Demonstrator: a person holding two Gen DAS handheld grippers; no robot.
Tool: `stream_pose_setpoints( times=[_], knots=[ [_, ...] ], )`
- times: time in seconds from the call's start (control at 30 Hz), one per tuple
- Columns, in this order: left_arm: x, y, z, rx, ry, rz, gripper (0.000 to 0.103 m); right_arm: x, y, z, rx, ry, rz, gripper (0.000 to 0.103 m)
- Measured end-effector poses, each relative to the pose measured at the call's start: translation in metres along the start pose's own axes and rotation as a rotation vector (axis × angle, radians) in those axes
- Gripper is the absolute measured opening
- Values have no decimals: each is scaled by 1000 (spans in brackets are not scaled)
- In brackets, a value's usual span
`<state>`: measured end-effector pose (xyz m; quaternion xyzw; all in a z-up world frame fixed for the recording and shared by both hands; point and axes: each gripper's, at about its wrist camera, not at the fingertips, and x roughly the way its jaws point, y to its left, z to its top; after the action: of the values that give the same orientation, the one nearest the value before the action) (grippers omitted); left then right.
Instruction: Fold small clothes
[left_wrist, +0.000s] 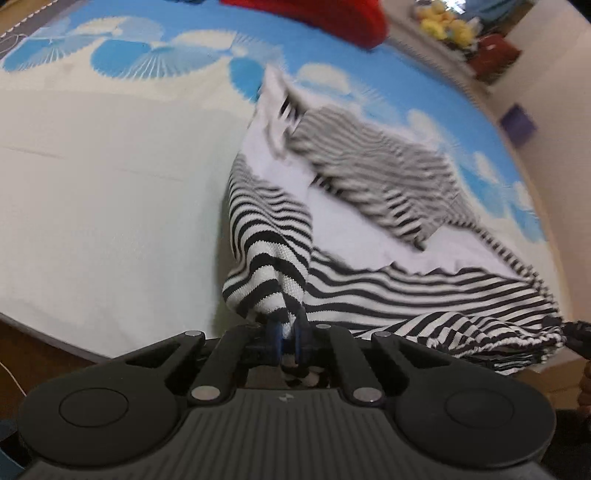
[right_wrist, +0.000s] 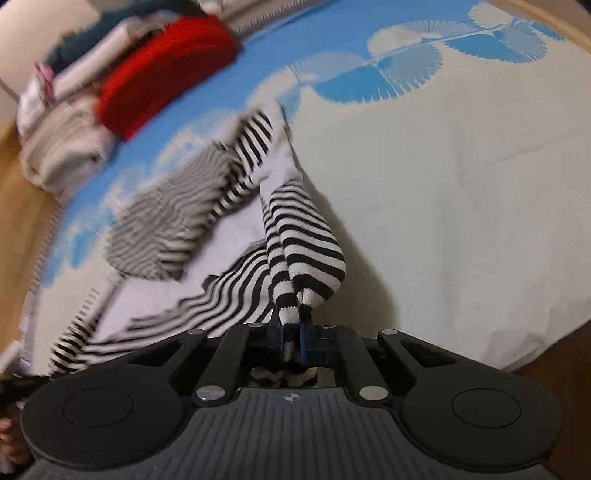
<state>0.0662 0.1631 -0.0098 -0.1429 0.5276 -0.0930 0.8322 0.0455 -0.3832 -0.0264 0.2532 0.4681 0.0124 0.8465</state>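
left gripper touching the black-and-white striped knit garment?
Touching. The left wrist view shows the left gripper shut on the black-and-white striped knit garment, fabric pinched between its fingers.

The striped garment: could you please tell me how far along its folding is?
Done: both grippers, left and right, are shut on the striped garment. In hand: it hangs rumpled and motion-blurred over the bed sheet. Left: no neat fold shows yet. A red garment lies among other clothes beyond.

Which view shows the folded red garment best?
The right wrist view: the folded red garment is almost whole, lying on the bedsheet beside other folded clothes. The left wrist view catches only its lower edge at the frame's top.
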Motion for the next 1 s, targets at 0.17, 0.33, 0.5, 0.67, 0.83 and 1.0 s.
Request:
stream_pose_setpoints(
  times=[0.17,0.33,0.5,0.67,0.83,1.0],
  knots=[
    [-61,8,-9,8,-39,-106,6,-66,3,-16,23,-6,75,7],
    [-53,9,16,-27,-62,-139,6,-99,7,-23,76,-33,145,7],
    [9,14,84,-136,-70,-117,6,-51,11,25,131,-71,105,7],
    [80,37,154,-323,-130,-146,29,32,16,108,160,-128,132,10],
    [105,44,171,-360,-129,-148,46,88,2,129,202,-248,41,33],
    [109,3,187,-18,-110,-227,54,103,19,137,4,-216,54,33]
  ],
)
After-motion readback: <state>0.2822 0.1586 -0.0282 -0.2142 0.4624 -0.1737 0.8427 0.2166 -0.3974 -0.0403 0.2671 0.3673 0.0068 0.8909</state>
